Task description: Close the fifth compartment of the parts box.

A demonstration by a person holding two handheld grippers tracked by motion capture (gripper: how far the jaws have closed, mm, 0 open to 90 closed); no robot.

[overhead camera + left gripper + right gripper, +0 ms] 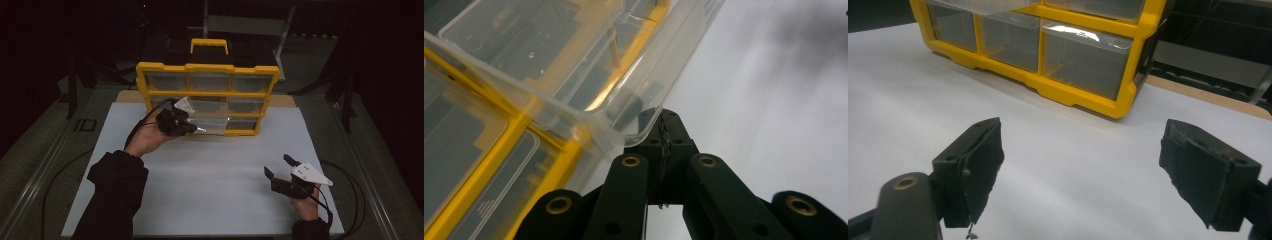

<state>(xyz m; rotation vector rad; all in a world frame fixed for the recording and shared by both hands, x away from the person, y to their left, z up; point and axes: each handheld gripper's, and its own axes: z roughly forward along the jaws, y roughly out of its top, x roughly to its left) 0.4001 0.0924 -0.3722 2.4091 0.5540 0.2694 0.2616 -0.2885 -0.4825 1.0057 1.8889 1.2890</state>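
A yellow organiser [207,67] with clear drawers stands at the far side of the white board [210,190]. One clear drawer [215,121] in its lower middle is pulled out toward me. My left gripper [196,129] sits at that drawer's front left, jaws pressed together. In the left gripper view the drawer [574,60] has its front lip at the tips of the left gripper [664,125], and the lip appears pinched between them. My right gripper [278,165] rests low at the near right of the board, open and empty. The right gripper [1083,170] faces the organiser [1083,95] from a distance.
The organiser has a yellow carry handle [209,45] on top. Black cables trail from both grippers across the board and off its right side [345,180]. Dark stands and a metal frame stand behind the table.
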